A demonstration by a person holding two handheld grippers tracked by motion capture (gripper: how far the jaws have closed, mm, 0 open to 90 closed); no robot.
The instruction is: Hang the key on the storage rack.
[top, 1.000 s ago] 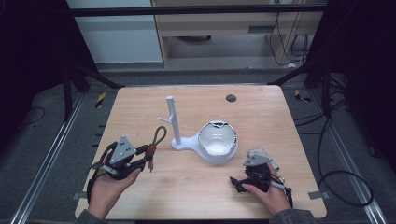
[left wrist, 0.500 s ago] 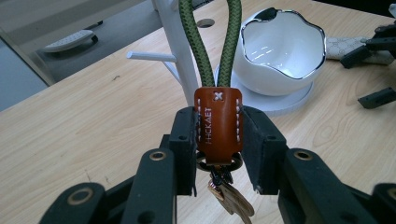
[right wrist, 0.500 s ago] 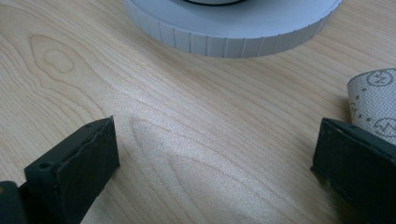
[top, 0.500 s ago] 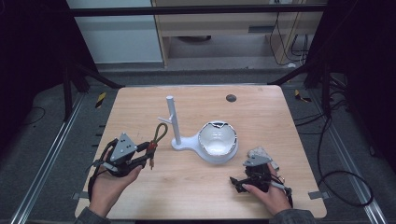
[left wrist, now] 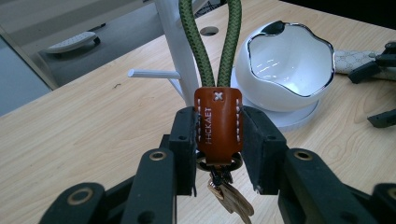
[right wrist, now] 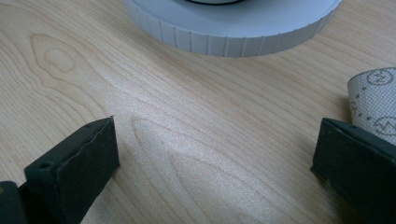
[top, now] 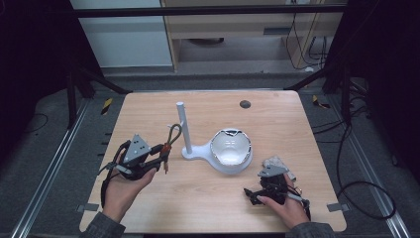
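Clamped in the left gripper (left wrist: 218,140), the keychain (left wrist: 218,123) is held loop-forward, just short of the white stand (top: 181,126). The right gripper (right wrist: 215,168) is seen released, empty.

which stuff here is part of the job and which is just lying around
In the job:
- key strap, clamped in the left tongs
- white stand with its peg

Lying about:
- white bowl on the stand's base
- patterned pouch beside the open right tongs
- dark disc at the table's far edge
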